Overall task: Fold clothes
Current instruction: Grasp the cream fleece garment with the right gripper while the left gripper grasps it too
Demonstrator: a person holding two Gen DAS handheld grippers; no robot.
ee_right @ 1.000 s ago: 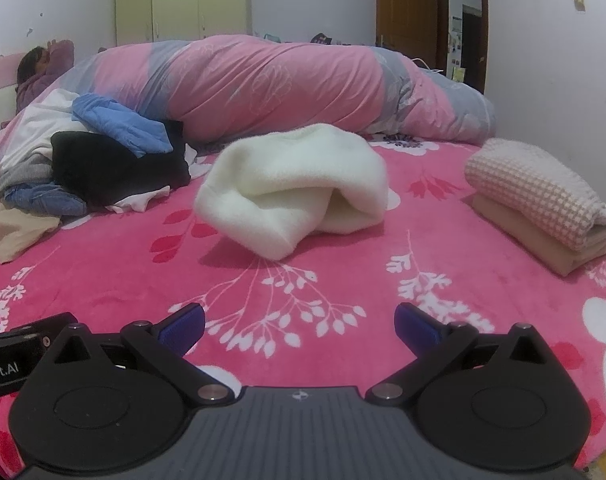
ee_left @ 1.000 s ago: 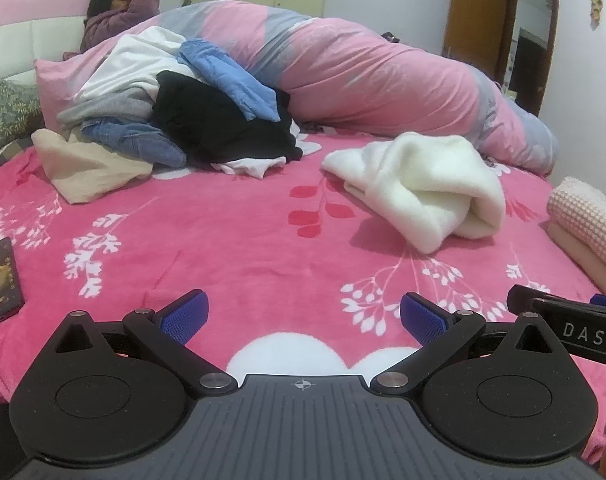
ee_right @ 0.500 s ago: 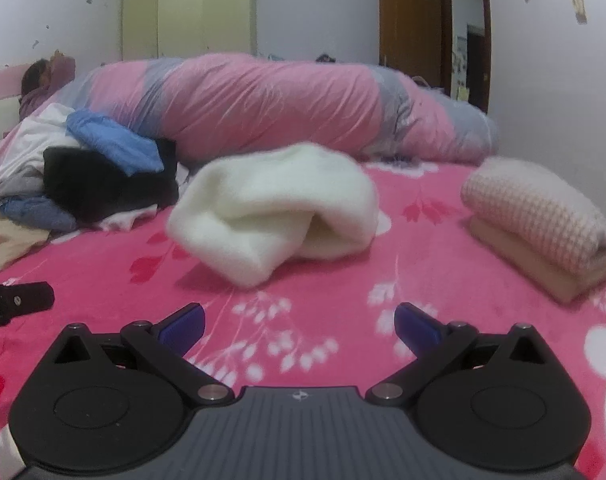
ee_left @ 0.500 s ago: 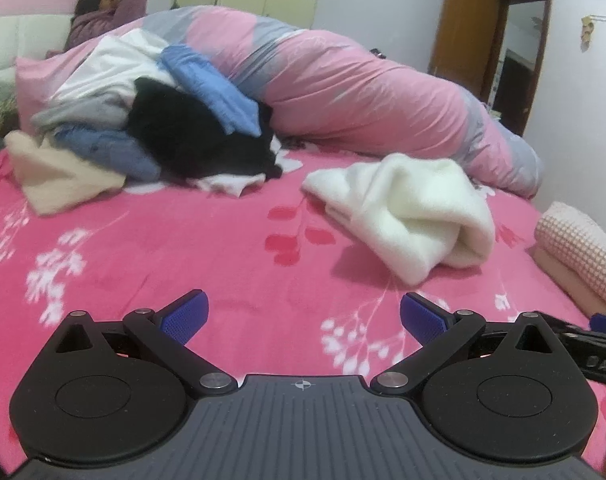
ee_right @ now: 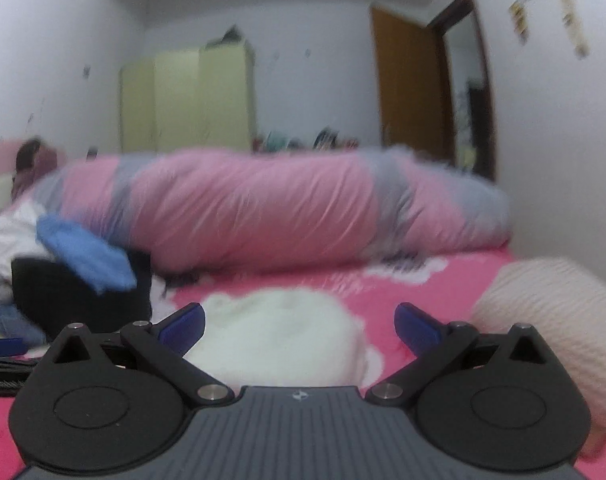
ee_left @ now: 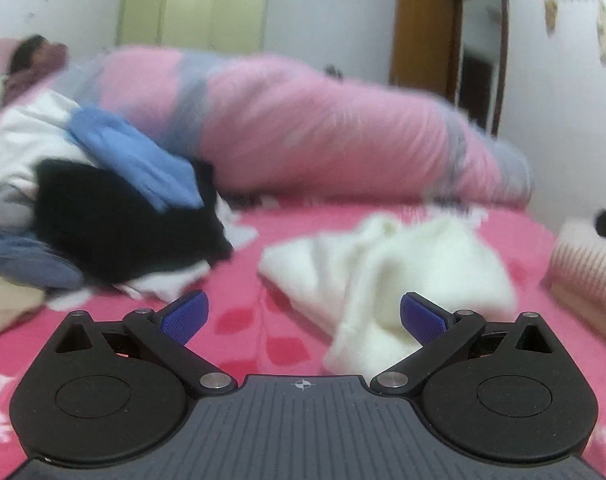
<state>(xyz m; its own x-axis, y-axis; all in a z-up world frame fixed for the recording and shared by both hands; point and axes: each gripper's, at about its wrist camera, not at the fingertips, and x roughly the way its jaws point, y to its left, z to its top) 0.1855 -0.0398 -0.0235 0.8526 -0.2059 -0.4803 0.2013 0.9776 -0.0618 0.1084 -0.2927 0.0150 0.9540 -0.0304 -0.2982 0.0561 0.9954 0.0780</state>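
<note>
A fluffy white garment (ee_left: 387, 268) lies crumpled on the pink bed sheet (ee_left: 247, 320), just ahead of my left gripper (ee_left: 303, 318), whose blue-tipped fingers stand open and hold nothing. In the right wrist view the same white garment (ee_right: 279, 336) fills the space straight in front of my right gripper (ee_right: 299, 326), which is open and empty too. A heap of unfolded clothes (ee_left: 103, 200), black, blue and white, sits at the back left. Both views are blurred by motion.
A rolled pink and grey duvet (ee_left: 323, 136) runs across the far side of the bed. Folded pink and beige items (ee_right: 559, 328) are stacked at the right. A person (ee_left: 31, 64) lies at the headboard, far left. The left gripper's tip (ee_right: 3, 354) shows at the right view's left edge.
Both grippers have moved forward and lower toward the white garment, which now looms larger and closer. The right camera tilted up, showing more wall and wardrobe. Fingers stayed open.
</note>
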